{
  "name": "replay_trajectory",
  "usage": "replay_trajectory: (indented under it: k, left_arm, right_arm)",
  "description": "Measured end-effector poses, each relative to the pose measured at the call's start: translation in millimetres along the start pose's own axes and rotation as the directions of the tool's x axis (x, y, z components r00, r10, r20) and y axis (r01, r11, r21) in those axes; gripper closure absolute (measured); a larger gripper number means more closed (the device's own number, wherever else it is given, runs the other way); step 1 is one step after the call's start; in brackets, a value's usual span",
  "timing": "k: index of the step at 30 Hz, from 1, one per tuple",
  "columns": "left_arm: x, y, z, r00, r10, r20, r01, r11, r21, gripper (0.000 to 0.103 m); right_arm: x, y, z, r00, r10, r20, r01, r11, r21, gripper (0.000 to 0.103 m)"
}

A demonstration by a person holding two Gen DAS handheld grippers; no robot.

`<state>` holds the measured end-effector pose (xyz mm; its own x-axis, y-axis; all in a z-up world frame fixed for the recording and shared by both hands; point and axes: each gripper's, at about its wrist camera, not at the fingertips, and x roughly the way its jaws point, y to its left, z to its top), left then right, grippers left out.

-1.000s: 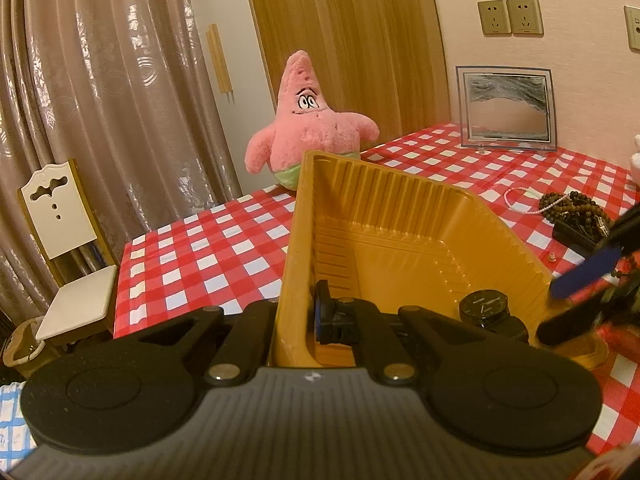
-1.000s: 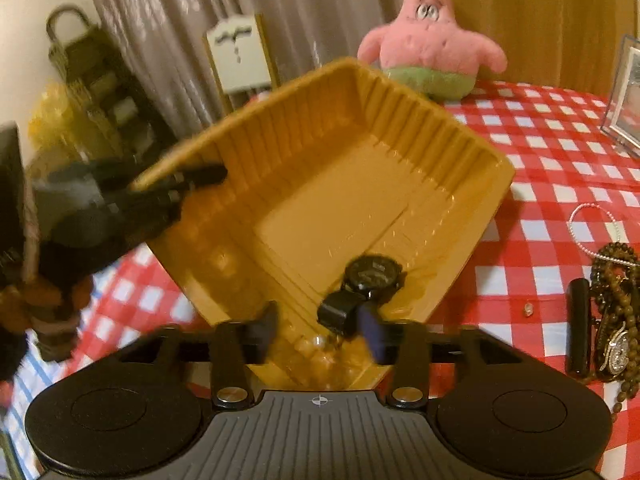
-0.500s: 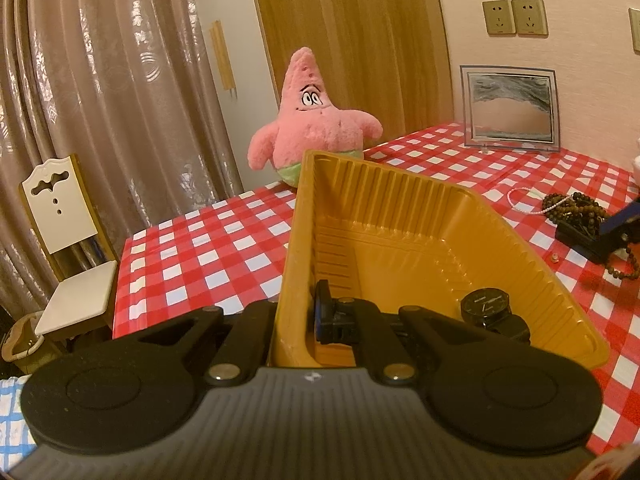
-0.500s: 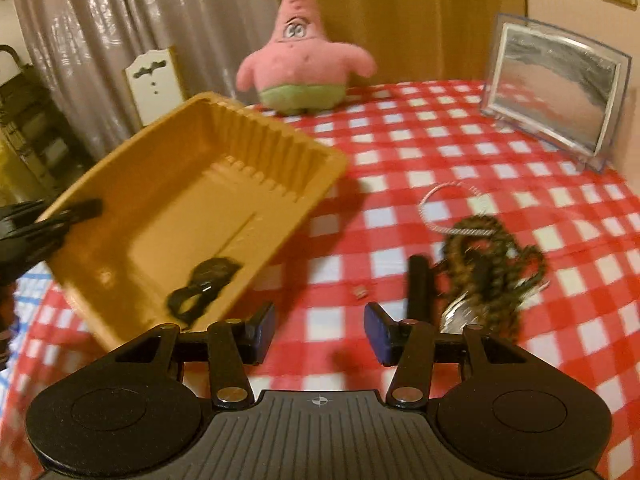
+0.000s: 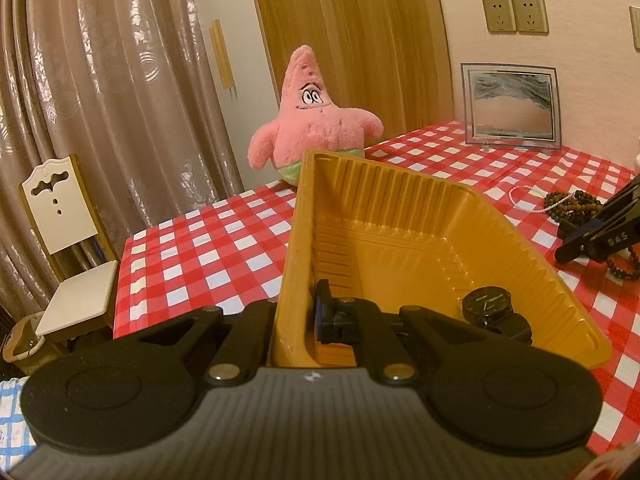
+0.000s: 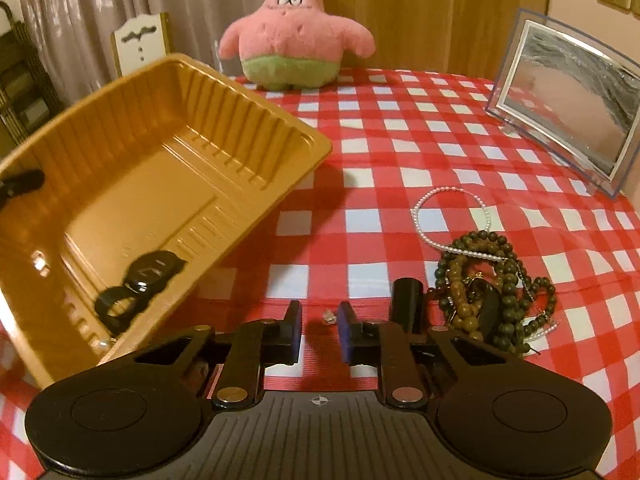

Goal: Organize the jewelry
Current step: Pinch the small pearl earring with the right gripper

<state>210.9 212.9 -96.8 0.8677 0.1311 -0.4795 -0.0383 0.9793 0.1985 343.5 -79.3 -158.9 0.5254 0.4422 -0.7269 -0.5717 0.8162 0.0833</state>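
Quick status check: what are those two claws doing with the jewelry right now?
Left gripper clamped on tray wall. Right gripper closing around small stud. Watch in tray. Nothing in the way.

Dim warm indoor light, soft shadows, fisheye-bent edges, dark corners, slight blur throughout.

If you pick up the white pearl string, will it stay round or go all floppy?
Probably floppy: the pearl string lies in a loose, uneven loop of tiny beads. It looks light. One end runs over the dark beads, so it may snag or drag them.
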Motion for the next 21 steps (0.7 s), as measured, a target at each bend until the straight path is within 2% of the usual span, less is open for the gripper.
replay_trajectory:
  k: [4, 8, 13, 18, 21]
  left_arm:
    - [1, 0, 0, 1.0, 0.0, -0.001, 0.0, 1.0, 0.0, 0.098]
    - [0, 0, 0, 1.0, 0.0, 0.0, 0.0, 1.0, 0.001, 0.098]
    - [0, 0, 0, 1.0, 0.001, -0.001, -0.001, 1.0, 0.001, 0.098]
    - [0, 0, 0, 1.0, 0.001, -0.002, -0.001, 1.0, -0.001, 0.098]
    - [0, 0, 0, 1.0, 0.001, 0.0, -0.001, 1.0, 0.001, 0.098]
  right_arm:
    - [5, -2, 0, 1.0, -0.009, -0.01, 0.009, 1.0, -0.004, 0.086]
    - [7, -3, -1, 1.0, -0.02, -0.01, 0.019, 1.0, -0.023, 0.096]
    - [3, -3, -1, 1.0, -0.02, 0.003, 0.02, 1.0, -0.021, 0.097]
    - [-34, 1, 11, 0.993, 0.07, 0.096, -0.076, 0.995, 0.063, 0.097]
    - [-51, 12, 16, 0.983, 0.131, 0.131, -0.14, 0.988, 0.064, 0.097]
